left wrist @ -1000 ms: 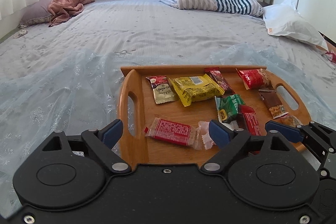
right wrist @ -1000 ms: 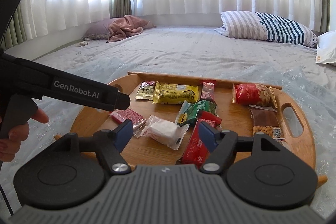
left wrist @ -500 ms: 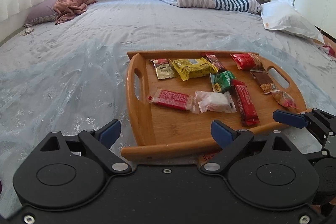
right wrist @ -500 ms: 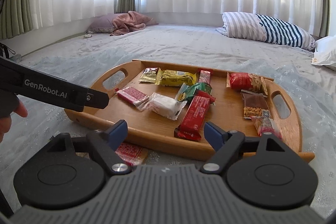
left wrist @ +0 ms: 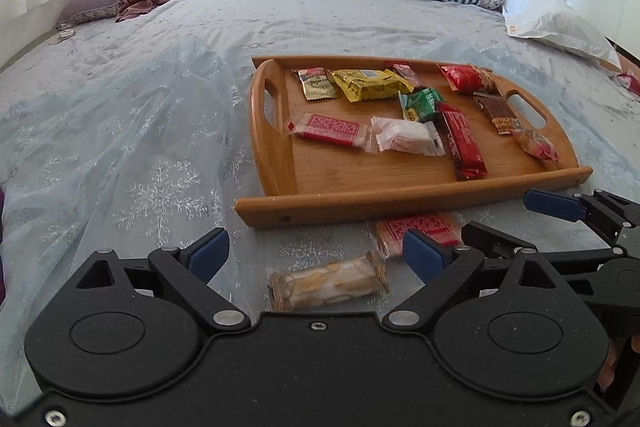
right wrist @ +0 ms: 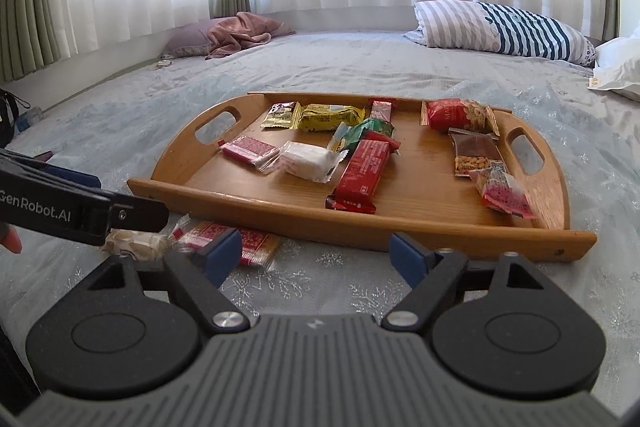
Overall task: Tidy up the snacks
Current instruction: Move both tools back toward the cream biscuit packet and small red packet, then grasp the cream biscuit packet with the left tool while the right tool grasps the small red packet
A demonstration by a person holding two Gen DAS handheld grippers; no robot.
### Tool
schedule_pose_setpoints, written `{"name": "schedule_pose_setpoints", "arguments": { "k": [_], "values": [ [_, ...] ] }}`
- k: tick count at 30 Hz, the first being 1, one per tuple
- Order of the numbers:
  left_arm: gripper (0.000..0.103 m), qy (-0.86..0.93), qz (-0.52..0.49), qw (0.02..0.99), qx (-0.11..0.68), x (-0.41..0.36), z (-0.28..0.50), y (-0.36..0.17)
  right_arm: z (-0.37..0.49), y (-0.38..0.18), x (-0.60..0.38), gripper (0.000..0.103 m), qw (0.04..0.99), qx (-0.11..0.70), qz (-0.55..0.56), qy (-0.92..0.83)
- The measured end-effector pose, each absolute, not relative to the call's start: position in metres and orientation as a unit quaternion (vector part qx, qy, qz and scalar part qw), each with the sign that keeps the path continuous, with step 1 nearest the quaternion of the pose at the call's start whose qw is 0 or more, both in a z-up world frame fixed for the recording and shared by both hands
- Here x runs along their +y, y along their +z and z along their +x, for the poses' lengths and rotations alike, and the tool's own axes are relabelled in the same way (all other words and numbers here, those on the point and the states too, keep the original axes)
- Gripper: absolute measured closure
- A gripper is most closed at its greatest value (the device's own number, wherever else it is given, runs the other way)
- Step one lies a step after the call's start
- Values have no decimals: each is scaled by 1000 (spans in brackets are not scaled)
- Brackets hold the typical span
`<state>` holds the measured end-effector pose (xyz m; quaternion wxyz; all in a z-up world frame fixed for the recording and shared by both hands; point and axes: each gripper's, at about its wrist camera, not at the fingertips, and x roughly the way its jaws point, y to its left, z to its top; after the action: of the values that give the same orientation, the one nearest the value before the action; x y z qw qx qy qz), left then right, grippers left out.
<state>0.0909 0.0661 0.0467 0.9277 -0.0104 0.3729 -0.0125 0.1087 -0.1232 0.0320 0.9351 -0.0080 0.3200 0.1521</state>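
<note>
Crinkly film wraps the cracker pack [left wrist: 326,281], which lies on the bedspread [left wrist: 132,147] just short of the tray [left wrist: 400,195], beside a red pack [left wrist: 420,229]. It looks light, slick and brittle inside, so a gentle pinch across its short middle seems safest, not on the flimsy crimped ends. The left gripper [left wrist: 316,253] stands spread above it, empty. The right gripper [right wrist: 316,251] is spread too, holding nothing.

Left claw [left wrist: 316,257] and right claw [right wrist: 316,255] both angle downward (jaws spread wide, nothing between the pads)
</note>
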Motion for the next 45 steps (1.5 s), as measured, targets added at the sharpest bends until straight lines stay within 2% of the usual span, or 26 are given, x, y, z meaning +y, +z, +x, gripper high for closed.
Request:
{"name": "schedule_pose_setpoints", "arguments": {
  "k": [9,11,13,17,18,21,34,45],
  "values": [
    [11,-22,-26,921,389,65,83,29,103,25,-127,12,936,318,1,154],
    [16,-29,-30,920,390,65,83,27,103,23,-126,12,936,318,-2,151],
    [28,-34,-30,919,392,65,85,26,103,22,-126,12,935,321,-1,152],
    [37,-33,-20,922,386,63,84,25,103,21,-124,12,935,319,-5,156],
    [43,-33,-19,923,383,62,84,26,103,21,-123,12,935,319,-7,157],
    [48,-36,-14,924,381,61,82,29,102,22,-120,12,934,318,-16,159],
    [48,-33,-31,926,374,80,80,38,110,24,-105,12,924,339,-7,178],
    [48,-76,-27,921,381,59,92,30,107,26,-122,12,929,344,-14,140]
  ]
}}
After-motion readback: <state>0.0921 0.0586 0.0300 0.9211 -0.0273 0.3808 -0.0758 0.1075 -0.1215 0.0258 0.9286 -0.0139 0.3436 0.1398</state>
